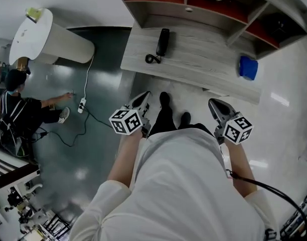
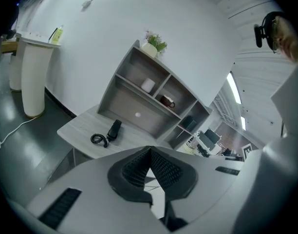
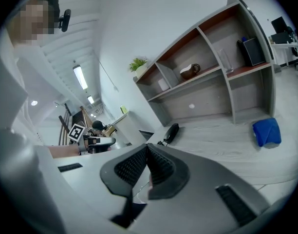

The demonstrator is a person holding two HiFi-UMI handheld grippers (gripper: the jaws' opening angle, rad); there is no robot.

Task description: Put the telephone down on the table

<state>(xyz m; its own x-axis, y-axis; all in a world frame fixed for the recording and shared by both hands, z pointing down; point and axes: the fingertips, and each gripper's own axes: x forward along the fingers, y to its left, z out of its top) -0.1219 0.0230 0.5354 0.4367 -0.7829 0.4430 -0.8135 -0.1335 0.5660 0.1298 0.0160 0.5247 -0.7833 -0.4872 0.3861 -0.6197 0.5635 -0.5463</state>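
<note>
Looking down in the head view, you hold the left gripper point(image 1: 142, 100) and the right gripper point(image 1: 217, 106) close to your body, both short of the table point(image 1: 203, 72). The telephone point(image 1: 163, 42) lies flat on that table, ahead of the left gripper and well apart from both tools. Its long axis runs away from you, roughly in line with the left gripper, with the coiled cord point(image 1: 152, 59) at its near end. The left gripper is the nearer one. A blue object point(image 1: 248, 67) sits ahead of the right gripper.

Left gripper view: your jaws are pressed together with nothing between them, and the telephone point(image 2: 114, 129) rests on the table beyond the tips.

Right gripper view: the jaws likewise meet, empty, and the telephone point(image 3: 171, 132) lies farther off ahead.

No brand or readable writing shows. The put-down looks complete.
</note>
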